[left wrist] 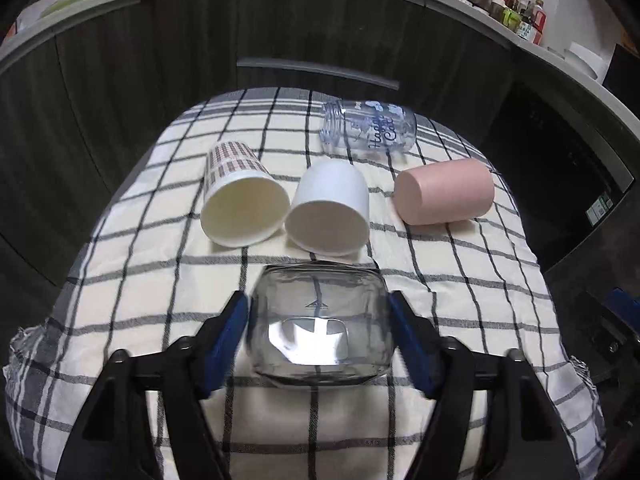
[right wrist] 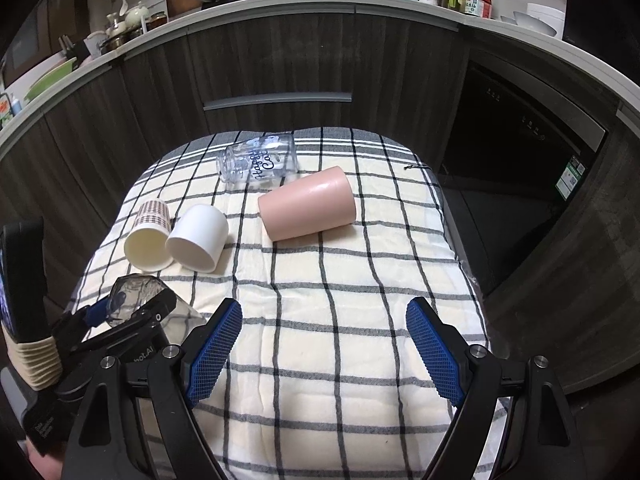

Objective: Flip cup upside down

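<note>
My left gripper [left wrist: 320,320] is shut on a clear glass cup [left wrist: 320,324], its blue pads [left wrist: 230,328] pressed on both sides; the cup's base faces the camera and its mouth points away. The same cup [right wrist: 132,296] shows in the right wrist view at lower left, held above the checked cloth [right wrist: 340,320]. My right gripper [right wrist: 324,336] is open and empty above the cloth's near part. Lying on their sides are a plaid paper cup [left wrist: 240,204], a white cup [left wrist: 330,208], a pink cup [left wrist: 444,192] and a clear printed jar [left wrist: 368,126].
The cloth covers a small table [left wrist: 120,280] in front of dark kitchen cabinets [left wrist: 160,60]. A counter [right wrist: 320,0] above them holds a wok, bottles and dishes. A dark oven door [right wrist: 520,140] stands at the right.
</note>
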`<state>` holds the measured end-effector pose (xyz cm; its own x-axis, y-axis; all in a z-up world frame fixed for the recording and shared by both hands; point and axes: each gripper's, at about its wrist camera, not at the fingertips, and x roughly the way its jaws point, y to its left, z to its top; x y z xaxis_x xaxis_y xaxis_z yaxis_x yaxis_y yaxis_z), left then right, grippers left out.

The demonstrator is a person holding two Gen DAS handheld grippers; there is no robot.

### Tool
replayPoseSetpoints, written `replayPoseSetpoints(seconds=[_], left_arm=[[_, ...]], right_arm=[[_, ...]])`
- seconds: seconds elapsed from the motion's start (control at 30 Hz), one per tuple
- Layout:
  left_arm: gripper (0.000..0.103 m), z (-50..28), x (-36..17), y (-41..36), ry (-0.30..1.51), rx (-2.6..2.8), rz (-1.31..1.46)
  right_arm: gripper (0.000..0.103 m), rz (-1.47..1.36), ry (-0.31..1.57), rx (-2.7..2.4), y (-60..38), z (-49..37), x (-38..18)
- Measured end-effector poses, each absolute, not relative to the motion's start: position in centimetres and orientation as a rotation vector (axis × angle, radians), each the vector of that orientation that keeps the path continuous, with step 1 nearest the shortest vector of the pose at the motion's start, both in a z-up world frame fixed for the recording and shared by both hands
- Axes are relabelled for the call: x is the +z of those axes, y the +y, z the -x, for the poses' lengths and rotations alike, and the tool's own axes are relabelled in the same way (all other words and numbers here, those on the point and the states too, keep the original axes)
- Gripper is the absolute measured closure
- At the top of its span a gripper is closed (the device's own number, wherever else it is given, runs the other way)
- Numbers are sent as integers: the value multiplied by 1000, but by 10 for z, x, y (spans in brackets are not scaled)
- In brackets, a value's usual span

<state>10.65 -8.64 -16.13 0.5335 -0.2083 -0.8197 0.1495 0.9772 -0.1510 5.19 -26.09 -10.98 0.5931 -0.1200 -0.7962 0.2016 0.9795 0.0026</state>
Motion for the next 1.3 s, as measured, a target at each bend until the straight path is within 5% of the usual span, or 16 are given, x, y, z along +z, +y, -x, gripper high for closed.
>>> replayPoseSetpoints(seconds=[0.7,1.3], left_arm=[[8,-61,-83,-43,820,-165,23],[8,10,-52,4,758,-80,41]], right_arm=[[19,-101,822,-175,-237,-28,-64],[19,-34,702,-111,-180,35,-33]])
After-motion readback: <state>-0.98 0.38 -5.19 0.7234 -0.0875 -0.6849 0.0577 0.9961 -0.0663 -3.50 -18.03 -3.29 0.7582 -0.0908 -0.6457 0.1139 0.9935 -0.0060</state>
